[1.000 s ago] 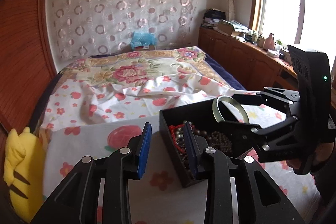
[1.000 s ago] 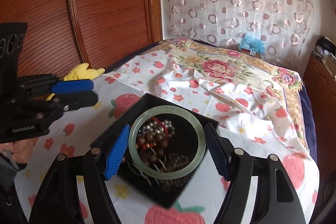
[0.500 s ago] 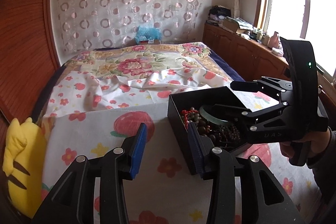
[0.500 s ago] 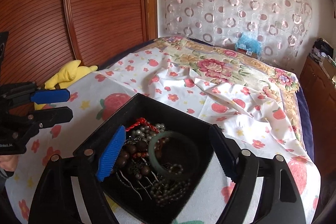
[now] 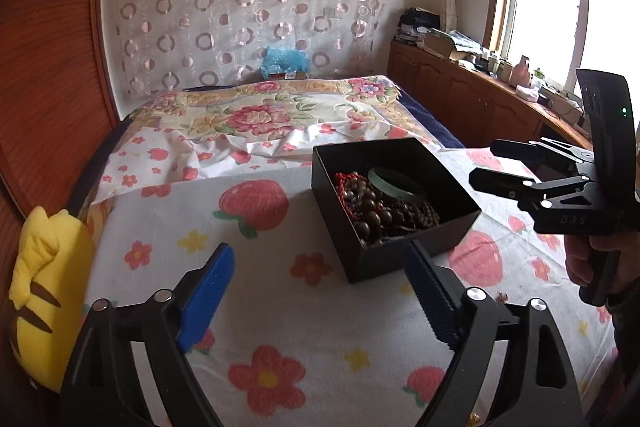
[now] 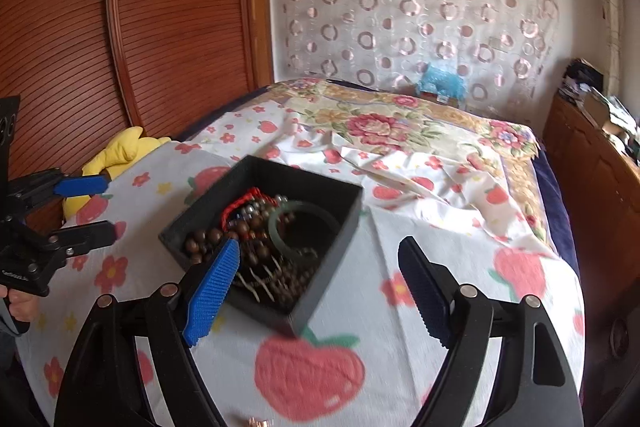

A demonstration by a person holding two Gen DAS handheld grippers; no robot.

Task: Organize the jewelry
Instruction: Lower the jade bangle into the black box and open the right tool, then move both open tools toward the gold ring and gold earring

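A black box (image 5: 400,259) stands on the flowered bedsheet, filled with brown and red bead strings (image 5: 372,211). A pale green bangle (image 5: 394,183) lies on top of the beads inside it. My left gripper (image 5: 318,251) sits just short of the box's near corner; its jaws are opening and hold nothing. To the right of the box, my right gripper (image 5: 486,165) is open and empty. In the right wrist view the box (image 6: 332,267) and the bangle (image 6: 280,227) lie ahead of the right gripper (image 6: 318,247), and the left gripper (image 6: 109,205) is at the left edge.
A yellow plush toy (image 5: 44,291) lies at the bed's left edge by the wooden panel (image 6: 80,27). Small loose pieces (image 5: 500,295) rest on the sheet near the box. Wooden cabinets (image 5: 460,99) run along the right wall. A blue bag (image 5: 284,61) sits behind the bed.
The right gripper let the bangle fall into the box and drew back from it. The left gripper's jaws spread wide and it pulled away from the box wall.
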